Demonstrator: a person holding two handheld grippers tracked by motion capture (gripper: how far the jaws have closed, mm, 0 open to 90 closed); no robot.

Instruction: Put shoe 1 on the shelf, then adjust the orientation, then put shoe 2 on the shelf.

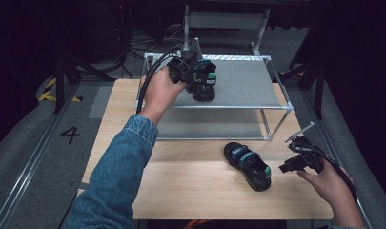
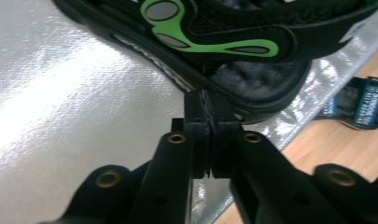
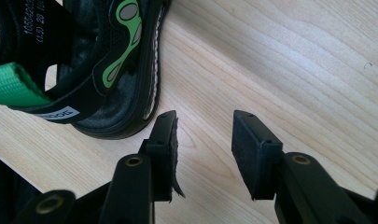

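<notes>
Table sandal [image 1: 248, 165] lies diagonally, pointing near-right

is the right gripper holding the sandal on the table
No, the right gripper has its jaws open over bare wood beside the sandal, gripping nothing.

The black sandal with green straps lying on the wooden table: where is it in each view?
High view: black sandal with green straps lies centre-right, ahead of the right gripper.
Left gripper view: far right edge, beyond the silver shelf.
Right gripper view: upper left.
Shared landmark: light wooden table.
</notes>
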